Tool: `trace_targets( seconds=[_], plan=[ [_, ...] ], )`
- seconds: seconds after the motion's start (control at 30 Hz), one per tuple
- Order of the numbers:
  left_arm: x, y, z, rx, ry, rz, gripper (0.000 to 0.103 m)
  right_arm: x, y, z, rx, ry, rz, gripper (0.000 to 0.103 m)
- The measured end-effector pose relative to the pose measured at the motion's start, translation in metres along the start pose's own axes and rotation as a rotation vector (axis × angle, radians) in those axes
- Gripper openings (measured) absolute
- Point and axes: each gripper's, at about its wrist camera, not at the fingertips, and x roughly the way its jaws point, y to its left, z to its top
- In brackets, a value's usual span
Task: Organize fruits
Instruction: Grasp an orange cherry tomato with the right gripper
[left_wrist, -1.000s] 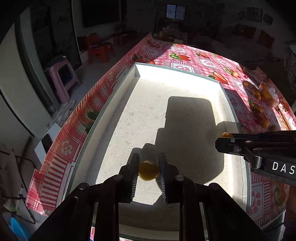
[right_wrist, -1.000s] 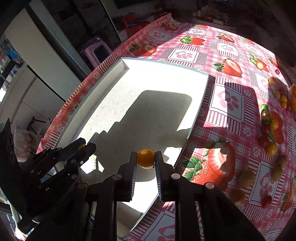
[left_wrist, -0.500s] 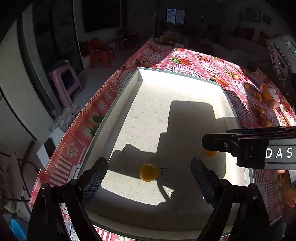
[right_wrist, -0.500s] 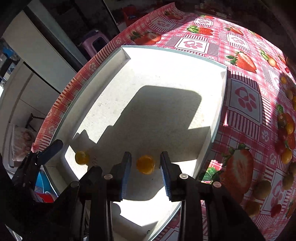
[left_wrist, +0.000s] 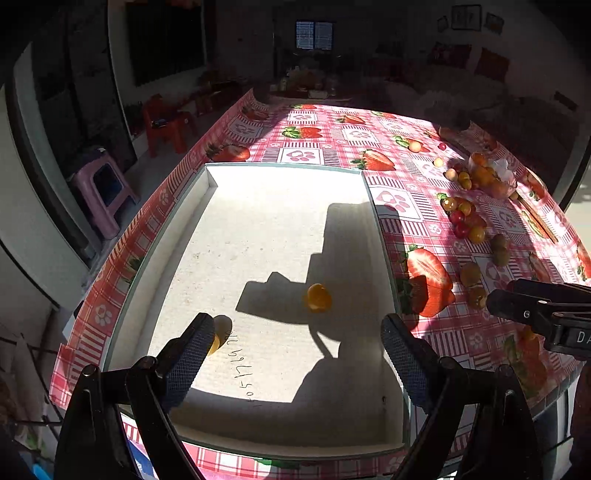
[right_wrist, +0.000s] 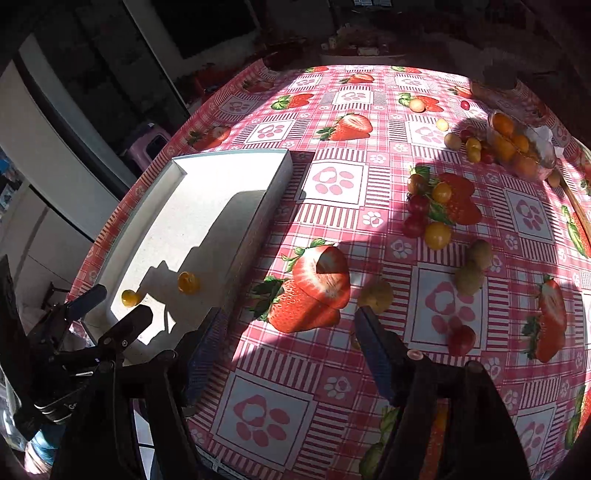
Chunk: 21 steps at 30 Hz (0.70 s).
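Fruit already sits in the white tray (left_wrist: 184, 229): two yellow fruits (left_wrist: 318, 296), between and just ahead of the wide-open, empty left claw (left_wrist: 297, 354), while the right claw (right_wrist: 291, 354), equally spread and empty, faces loose fruits (right_wrist: 437, 234) ahead, likely to collect.

Dim room, far window (left_wrist: 314, 35), purple stool (left_wrist: 105, 194) and red chair (left_wrist: 168, 123) left, hard sunlight on tablecloth (left_wrist: 406, 177).

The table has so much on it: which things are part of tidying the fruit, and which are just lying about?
Part of the job:
white tray
two yellow fruits in it
loose fruits on the cloth

Just lying about:
purple stool
red chair
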Motion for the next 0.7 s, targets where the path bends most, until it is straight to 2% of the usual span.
trace_targets(
  seconds=[0.17,0.3,0.43,0.7],
  plan=[
    [-0.004,-0.049,0.004,0.072,0.013,-0.053,0.092,-0.022,-0.045,-0.038,0.046,-0.017,-0.113,0.075],
    [0.003,-0.088,0.003,0.128,0.038,-0.086,0.092,-0.034,-0.066,-0.064,0.06,-0.037,-0.17,0.075],
    [0.013,-0.118,-0.005,0.165,0.067,-0.099,0.092,-0.038,-0.075,-0.08,0.067,-0.043,-0.182,0.075],
    [0.04,-0.138,-0.006,0.156,0.099,-0.093,0.092,-0.035,-0.082,-0.089,0.082,-0.03,-0.171,0.075]
  ],
)
